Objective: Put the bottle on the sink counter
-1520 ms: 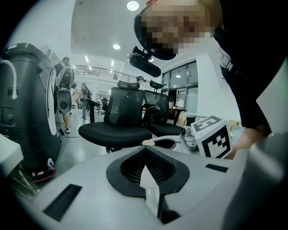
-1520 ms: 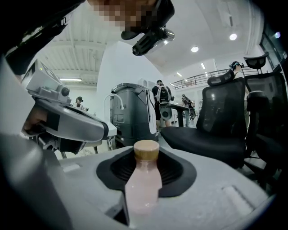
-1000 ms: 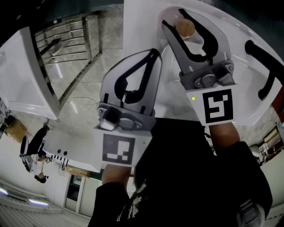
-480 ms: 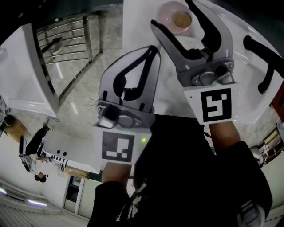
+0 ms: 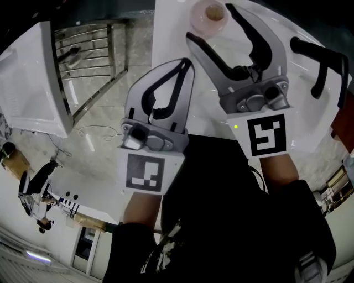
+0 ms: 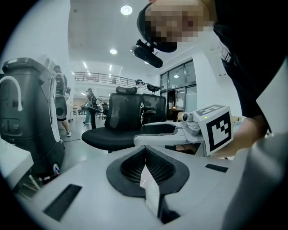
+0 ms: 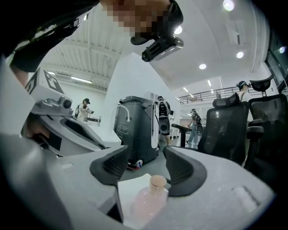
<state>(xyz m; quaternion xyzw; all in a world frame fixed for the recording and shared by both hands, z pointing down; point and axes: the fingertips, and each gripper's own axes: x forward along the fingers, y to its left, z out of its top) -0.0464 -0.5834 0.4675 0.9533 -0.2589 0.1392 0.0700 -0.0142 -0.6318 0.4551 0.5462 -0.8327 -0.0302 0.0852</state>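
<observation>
The pink bottle (image 5: 209,16) with a cork-coloured cap stands upright on the white sink counter (image 5: 171,33) at the top of the head view. My right gripper (image 5: 211,23) is spread wide around it, its jaws just closing a little, and neither pad touches the bottle. In the right gripper view the bottle (image 7: 150,197) sits low between the two dark pads of that gripper (image 7: 146,165), with a gap on each side. My left gripper (image 5: 187,62) is shut with nothing in it, held beside the right one, nearer the person; its pads (image 6: 145,167) meet.
A black faucet (image 5: 326,61) curves over the basin at the right. A steel rack (image 5: 83,61) and a white panel (image 5: 33,83) stand on the floor to the left. Beyond the jaws are a dark grey machine (image 7: 137,130) and office chairs (image 6: 121,121).
My right gripper has opened and let go of the bottle, then drawn back slightly. The bottle now stands free on the counter. The left gripper has barely moved.
</observation>
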